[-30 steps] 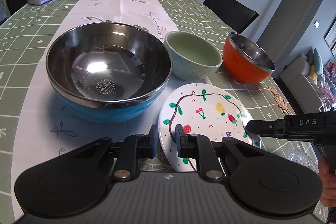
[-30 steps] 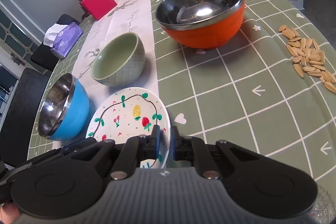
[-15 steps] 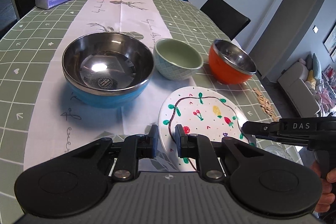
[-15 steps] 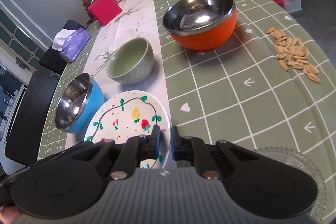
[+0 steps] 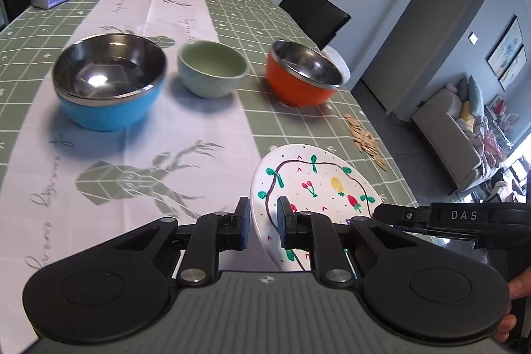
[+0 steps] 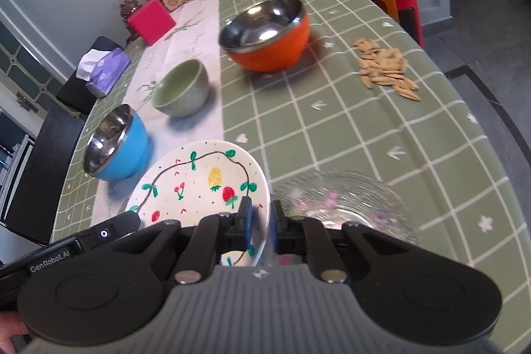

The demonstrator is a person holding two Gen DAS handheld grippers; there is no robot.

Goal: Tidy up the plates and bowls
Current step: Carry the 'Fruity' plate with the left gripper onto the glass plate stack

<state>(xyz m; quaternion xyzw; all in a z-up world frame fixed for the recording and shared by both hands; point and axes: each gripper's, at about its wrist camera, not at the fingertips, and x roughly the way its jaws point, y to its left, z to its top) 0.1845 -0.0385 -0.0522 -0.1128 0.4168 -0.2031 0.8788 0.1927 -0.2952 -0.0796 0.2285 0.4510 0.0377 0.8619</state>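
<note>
- Painted plate (image 5: pixel 308 184): your L gripper (image 5: pixel 262 223) and R gripper (image 6: pixel 258 218) each pinch its rim, jaws nearly closed, plate off the table (image 6: pixel 332 108).
- Blue bowl (image 5: pixel 109 85), green bowl (image 5: pixel 212 68), orange bowl (image 5: pixel 302 75): ahead of L gripper.
- Glass plate (image 6: pixel 341 201): just beyond R gripper.

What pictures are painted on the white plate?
The plate has a pineapple, strawberry, cherries and green leaves on a dark vine, clearest in the right wrist view.
</note>
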